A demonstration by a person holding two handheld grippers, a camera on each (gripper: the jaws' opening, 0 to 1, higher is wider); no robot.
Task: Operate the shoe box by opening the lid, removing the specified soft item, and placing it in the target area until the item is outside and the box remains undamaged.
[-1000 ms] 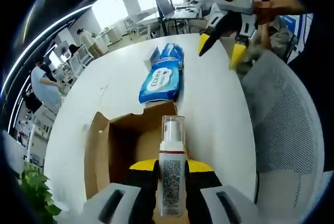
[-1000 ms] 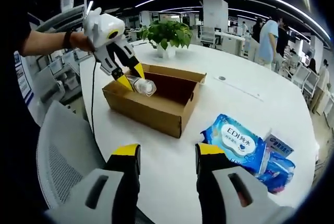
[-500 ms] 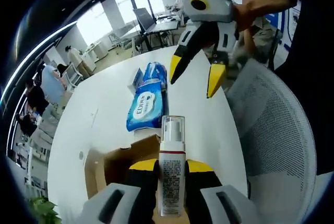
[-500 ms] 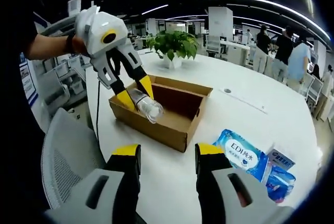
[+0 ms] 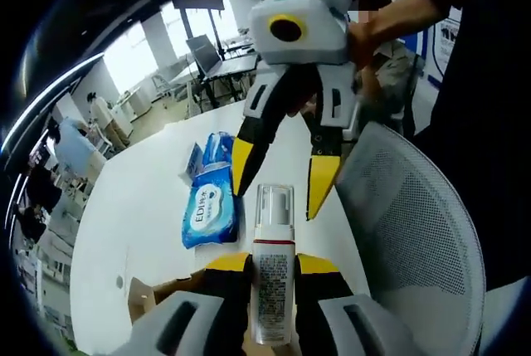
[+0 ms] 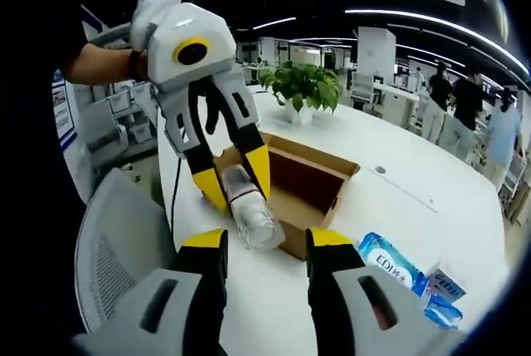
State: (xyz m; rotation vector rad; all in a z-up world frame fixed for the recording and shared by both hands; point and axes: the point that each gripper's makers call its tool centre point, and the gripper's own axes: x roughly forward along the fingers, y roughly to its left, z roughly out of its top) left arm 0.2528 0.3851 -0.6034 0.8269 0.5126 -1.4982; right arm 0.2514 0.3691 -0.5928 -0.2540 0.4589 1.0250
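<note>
Left gripper (image 5: 273, 263) is pinching a pump bottle (image 5: 273, 277) between its yellow-tipped jaws; in the left gripper view the bottle is standing upright along the jaws, its clear cap uppermost and its printed label facing the camera. In the right gripper view the same left gripper (image 6: 235, 186) is hanging jaws-down from a person's hand (image 6: 139, 64), holding the bottle (image 6: 251, 209) with the clear cap end pointing toward the camera, above the near edge of the cardboard box (image 6: 308, 193). That box is sitting open on the white table (image 6: 398, 182), its lid flap standing up at the far side and its dark interior showing. Right gripper (image 6: 264, 244) is holding its jaws spread apart with nothing between them, and in the left gripper view it (image 5: 280, 180) is reaching down just beyond the bottle's cap, jaws likewise parted. A blue wet-wipe pack (image 5: 210, 214) is lying on the table beyond the box corner (image 5: 158, 298), with a smaller blue packet (image 5: 207, 151) just behind it; both are outside the box. A potted plant (image 6: 303, 87) is standing on the table behind the box, and a grey mesh chair back (image 5: 406, 223) is rising beside the table edge.
</note>
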